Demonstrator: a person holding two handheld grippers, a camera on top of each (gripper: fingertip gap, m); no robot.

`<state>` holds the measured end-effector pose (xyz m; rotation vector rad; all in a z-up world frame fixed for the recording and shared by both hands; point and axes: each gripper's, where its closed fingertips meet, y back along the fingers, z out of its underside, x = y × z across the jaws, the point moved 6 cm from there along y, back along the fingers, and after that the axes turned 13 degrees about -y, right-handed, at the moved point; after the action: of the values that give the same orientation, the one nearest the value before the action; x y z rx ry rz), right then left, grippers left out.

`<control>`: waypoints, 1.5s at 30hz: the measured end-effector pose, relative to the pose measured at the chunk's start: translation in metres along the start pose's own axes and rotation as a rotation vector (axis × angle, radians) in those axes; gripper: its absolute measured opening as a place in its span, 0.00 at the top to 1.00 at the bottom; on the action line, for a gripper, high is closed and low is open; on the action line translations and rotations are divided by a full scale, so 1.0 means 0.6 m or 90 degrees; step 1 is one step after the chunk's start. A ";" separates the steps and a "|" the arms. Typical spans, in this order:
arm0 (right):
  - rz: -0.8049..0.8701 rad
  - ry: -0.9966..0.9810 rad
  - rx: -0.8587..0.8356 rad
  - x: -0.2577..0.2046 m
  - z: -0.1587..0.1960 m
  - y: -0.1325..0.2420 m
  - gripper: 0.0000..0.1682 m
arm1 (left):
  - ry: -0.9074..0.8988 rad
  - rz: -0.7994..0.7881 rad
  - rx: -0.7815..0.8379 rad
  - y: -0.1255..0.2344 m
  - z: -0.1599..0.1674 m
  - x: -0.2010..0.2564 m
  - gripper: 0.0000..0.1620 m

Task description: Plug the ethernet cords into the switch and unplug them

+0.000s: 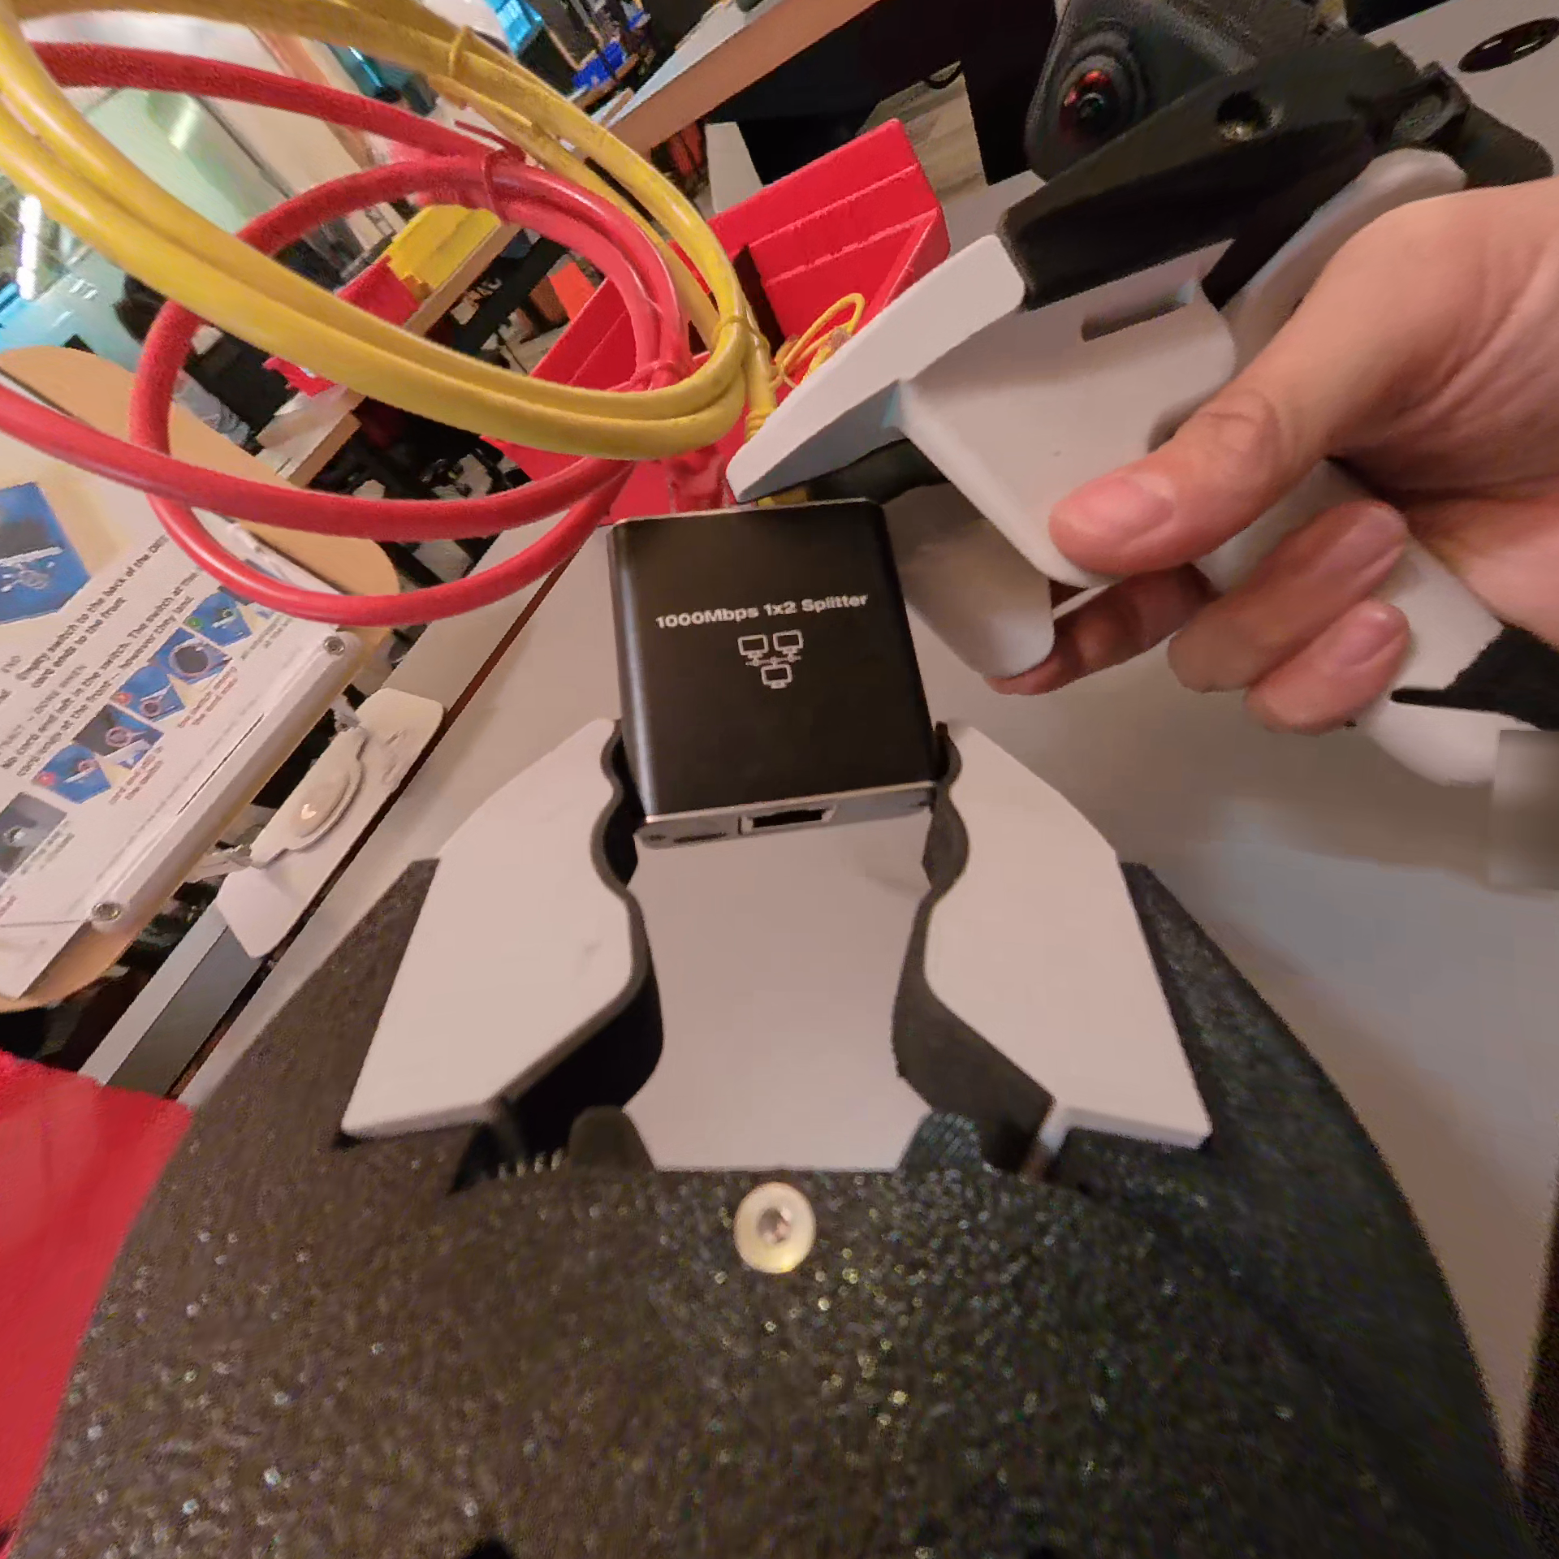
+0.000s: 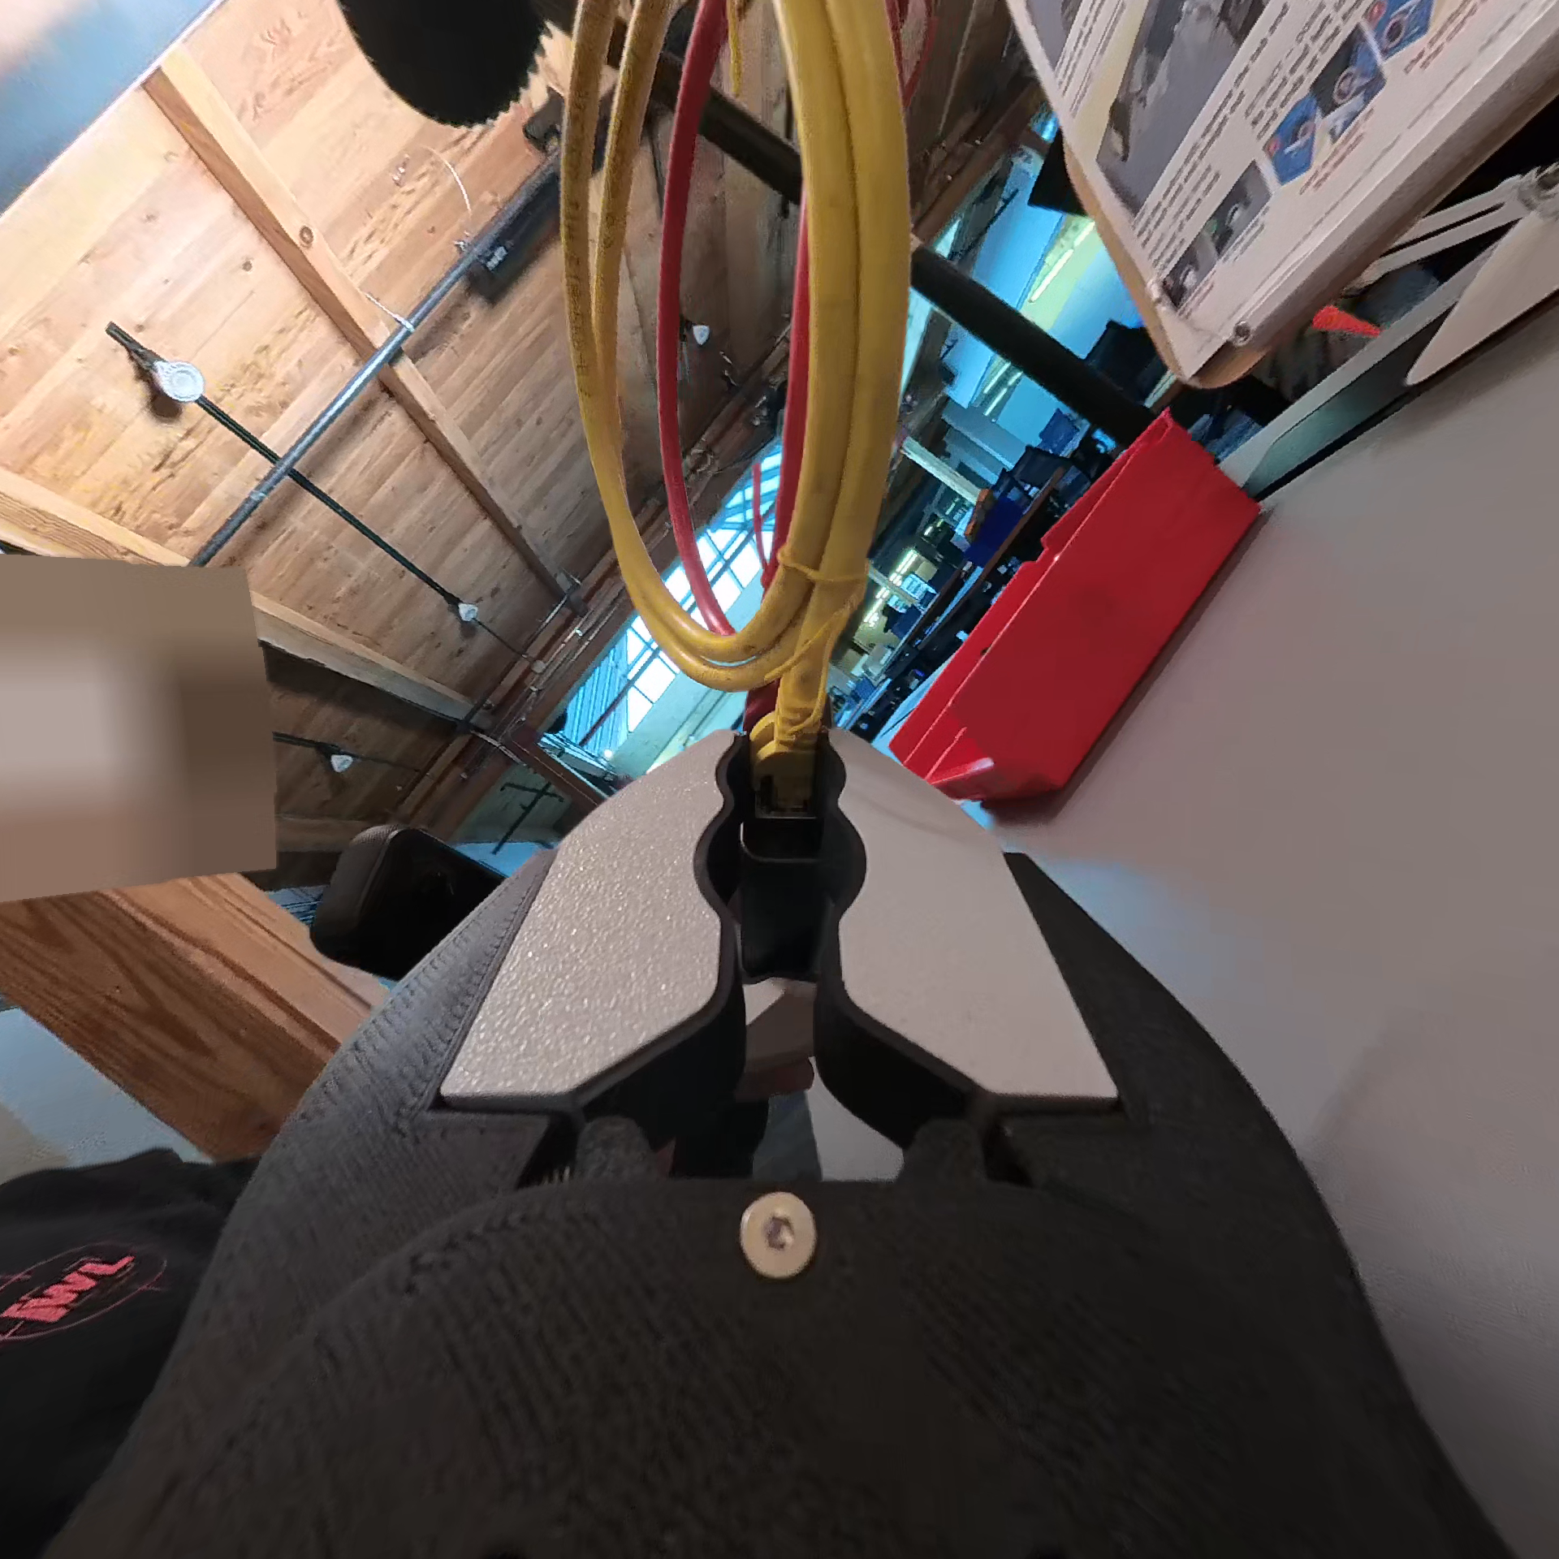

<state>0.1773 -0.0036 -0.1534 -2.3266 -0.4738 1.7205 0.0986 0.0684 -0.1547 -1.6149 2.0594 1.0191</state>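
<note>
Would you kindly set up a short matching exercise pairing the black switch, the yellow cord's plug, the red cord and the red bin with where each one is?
Things:
1. black switch
2. yellow cord's plug
3. red cord
4. red bin

Places:
A. looped in the air, held by neither gripper
B. between the fingers of the left gripper
C. standing on the table near its edge
D. between the fingers of the right gripper, at the switch's far end

Pairs: 1-B, 2-D, 3-A, 4-C

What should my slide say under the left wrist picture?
Left gripper holds the black switch; right gripper meets its far end.
</note>
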 end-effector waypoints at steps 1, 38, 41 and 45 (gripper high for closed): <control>-0.008 -0.002 0.002 -0.005 0.009 0.003 0.91 | 0.000 -0.008 -0.002 0.009 -0.004 0.007 0.59; -0.153 -0.050 -0.177 -0.001 0.035 -0.080 0.91 | -0.092 -0.266 -0.129 0.080 0.010 -0.007 0.59; -0.164 -0.058 -0.176 -0.002 0.026 -0.074 0.91 | -0.124 -0.272 -0.135 0.073 0.000 -0.007 0.59; -0.105 0.046 -0.171 -0.006 0.009 -0.064 0.91 | 0.045 -0.209 -0.044 0.053 0.001 -0.006 0.59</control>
<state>0.1659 0.0305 -0.1382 -2.4360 -0.9050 1.5745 0.0695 0.0745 -0.1423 -1.9680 1.7368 0.9355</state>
